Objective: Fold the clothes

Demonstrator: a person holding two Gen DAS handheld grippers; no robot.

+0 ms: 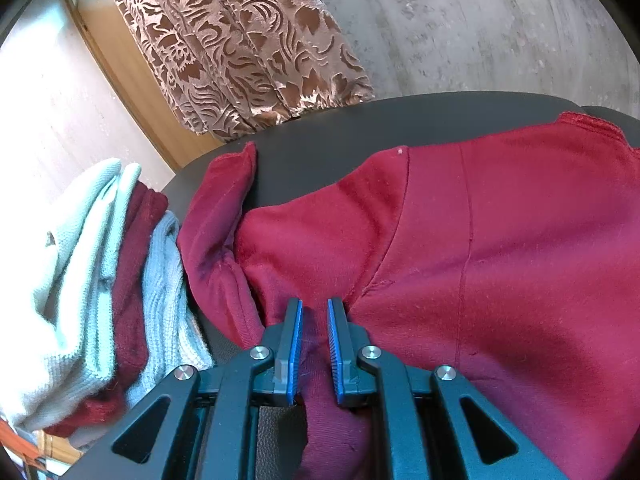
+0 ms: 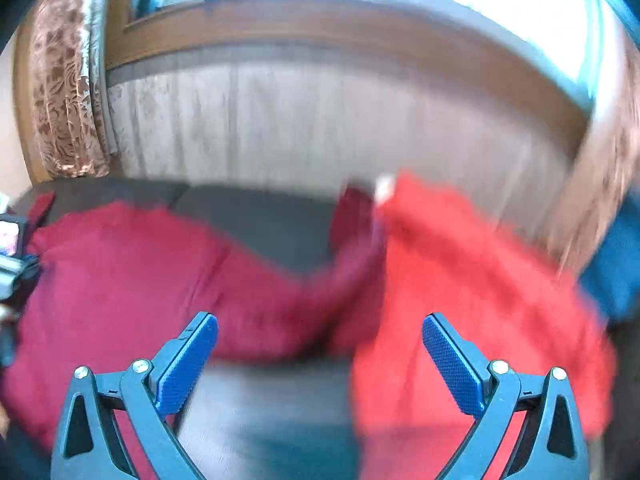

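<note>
On the dark table (image 1: 320,132), the red sweatshirt (image 1: 500,240) lies mostly unfolded beside finished folded knitwear (image 1: 100,264), left tongs (image 1: 315,308) pinching its fabric, right tongs (image 2: 320,328) gaping empty.

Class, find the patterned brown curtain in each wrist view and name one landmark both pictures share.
Left wrist view: the patterned brown curtain hangs at top centre-left, behind the dark surface.
Right wrist view: the curtain sits at the far left edge, blurred, beside the wooden frame.
Shared landmark: the red garment spread on the dark surface.
</note>
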